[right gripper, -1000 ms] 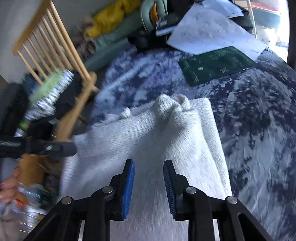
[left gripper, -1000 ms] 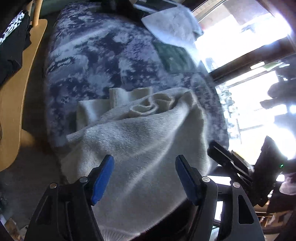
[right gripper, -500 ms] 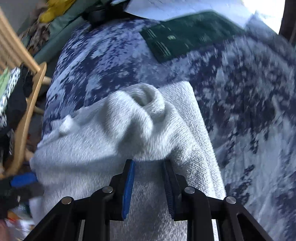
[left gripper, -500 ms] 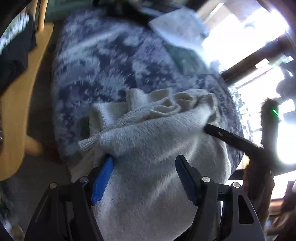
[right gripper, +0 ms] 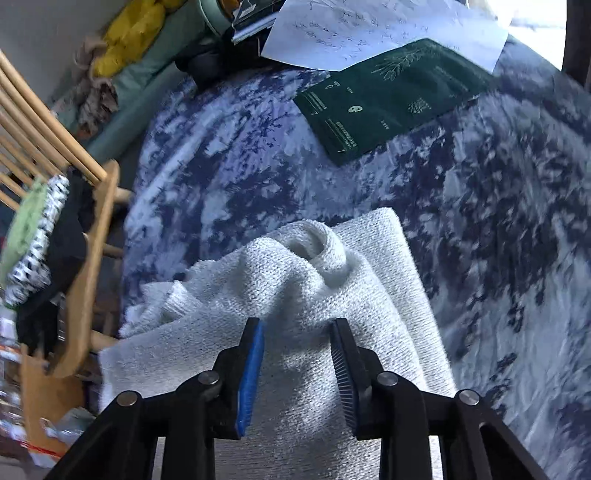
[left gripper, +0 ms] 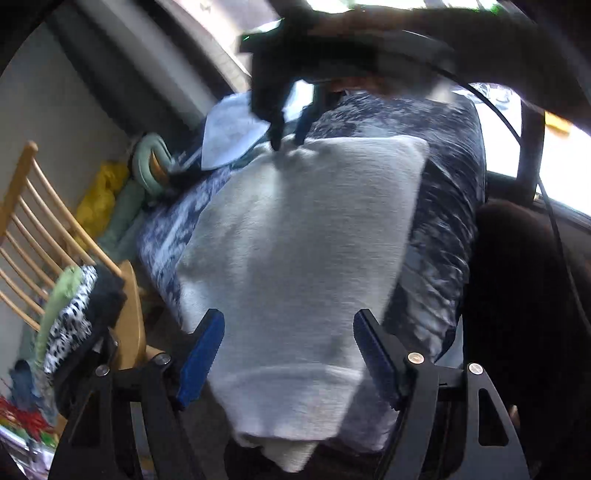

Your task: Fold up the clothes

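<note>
A white knit sweater (left gripper: 295,240) lies folded lengthwise on a blue-and-white patterned blanket (left gripper: 443,221). My left gripper (left gripper: 288,350) hovers over its ribbed hem end. Its jaws stand wide and are opening, with cloth beneath them but no pad pressing on it. At the far end, my right gripper (left gripper: 290,136) points down onto the sweater. In the right wrist view the right gripper (right gripper: 297,343) sits over a bunched fold of the sweater (right gripper: 295,266). Its jaws are opening, with knit between the blue pads, and the pads look clear of it.
A wooden slatted chair (right gripper: 92,229) piled with dark and patterned clothes (left gripper: 74,302) stands beside the blanket. A dark green packet (right gripper: 388,99) and white paper (right gripper: 369,33) lie beyond the sweater. Yellow cloth (right gripper: 136,33) is heaped at the back. A person's dark sleeve (left gripper: 406,29) crosses overhead.
My left gripper swung round and rolled to the sweater's hem end, so the chair now shows on its left. The right gripper's jaws widened off the pinched fold. The sweater lies flatter.
</note>
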### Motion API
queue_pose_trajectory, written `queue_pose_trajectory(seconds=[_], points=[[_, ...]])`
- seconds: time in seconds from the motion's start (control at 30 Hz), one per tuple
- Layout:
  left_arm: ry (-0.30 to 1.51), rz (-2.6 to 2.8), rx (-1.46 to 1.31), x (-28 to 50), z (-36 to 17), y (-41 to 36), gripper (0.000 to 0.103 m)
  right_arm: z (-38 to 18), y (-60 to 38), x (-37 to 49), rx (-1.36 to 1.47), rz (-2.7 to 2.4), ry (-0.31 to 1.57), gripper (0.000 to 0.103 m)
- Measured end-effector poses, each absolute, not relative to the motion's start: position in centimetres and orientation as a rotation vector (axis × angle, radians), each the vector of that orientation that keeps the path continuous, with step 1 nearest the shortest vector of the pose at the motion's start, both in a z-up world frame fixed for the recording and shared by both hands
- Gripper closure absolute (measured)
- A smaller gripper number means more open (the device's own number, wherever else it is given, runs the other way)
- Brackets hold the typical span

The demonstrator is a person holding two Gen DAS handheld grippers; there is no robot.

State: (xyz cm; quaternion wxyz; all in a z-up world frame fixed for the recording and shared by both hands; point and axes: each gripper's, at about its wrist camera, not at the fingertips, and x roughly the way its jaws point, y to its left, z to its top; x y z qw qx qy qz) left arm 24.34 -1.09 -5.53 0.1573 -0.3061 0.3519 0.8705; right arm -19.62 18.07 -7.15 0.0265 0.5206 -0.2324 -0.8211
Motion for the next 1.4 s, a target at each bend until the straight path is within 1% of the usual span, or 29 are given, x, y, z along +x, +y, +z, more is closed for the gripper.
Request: queue_pose_trajectory(seconds=[0.07,0.13,0.2,0.27,0.4,0.53,0.7,0.77,0.87,0.97,1.0,1.03,1.1,1.13,1.17,1.2,1.3,1.37,1.4], points=[[1.080,2.519,-0.830,25.4,-6.2,-0.5,0.028,-6.8,18.0,-18.3,1.578,-2.532,-0.748,0.071],[1.149,2.539,-0.787,25.7,-7.1,0.5,0.028,-6.3,18.0,-16.2,1.526,-2.516,-0.787,0.067],[1.204,2.527,-0.774,26.0,-8.0,0.9,0.028,-5.8,18.1,-14.0,1.474,-2.499,-0.825,0.048],[1.258,2.518,-0.747,26.3,-8.7,1.3,0.028,-5.6,18.1,-11.6,1.435,-2.489,-0.878,0.043],[1.401,2.531,-0.671,26.6,-9.9,1.9,0.028,-5.8,19.2,-6.1,1.364,-2.431,-1.067,0.041],[1.506,2.531,-0.594,26.9,-10.7,2.0,0.028,-7.3,19.0,-1.6,1.326,-2.380,-1.217,0.038],[1.666,2.440,-0.562,27.6,-11.5,1.1,0.029,-10.4,15.7,0.1,1.376,-2.288,-1.255,0.038],[1.657,2.399,-0.590,27.9,-11.3,0.8,0.029,-11.8,13.8,-0.1,1.408,-2.238,-1.249,0.038],[1.645,2.342,-0.656,28.4,-11.6,0.4,0.029,-13.7,11.9,-0.7,1.422,-2.137,-1.310,0.038],[1.680,2.334,-0.621,28.8,-11.9,0.3,0.029,-14.6,10.5,-0.9,1.404,-2.083,-1.368,0.038],[1.678,2.335,-0.629,28.6,-11.8,0.3,0.032,-14.7,10.2,-0.8,1.401,-2.078,-1.374,0.038],[1.676,2.338,-0.640,28.4,-11.6,0.4,0.041,-14.7,10.0,-0.8,1.399,-2.074,-1.378,0.038],[1.688,2.339,-0.655,27.7,-11.5,0.4,0.049,-14.8,9.6,-0.6,1.390,-2.068,-1.388,0.038],[1.683,2.333,-0.662,27.4,-11.3,0.3,0.056,-14.8,9.6,-0.5,1.384,-2.066,-1.395,0.038],[1.670,2.324,-0.674,27.3,-11.1,0.3,0.060,-14.9,9.6,-0.4,1.377,-2.064,-1.401,0.038],[1.655,2.316,-0.687,27.2,-10.8,0.2,0.067,-14.9,9.6,-0.2,1.372,-2.064,-1.412,0.038],[1.692,2.294,-0.648,27.5,-10.6,0.2,0.073,-15.1,10.0,0.2,1.345,-2.053,-1.457,0.038],[1.696,2.302,-0.632,27.5,-10.1,0.2,0.073,-15.4,10.2,0.3,1.325,-2.037,-1.494,0.037],[1.684,2.311,-0.636,27.5,-9.8,0.2,0.073,-15.5,10.2,0.2,1.317,-2.027,-1.516,0.034]])
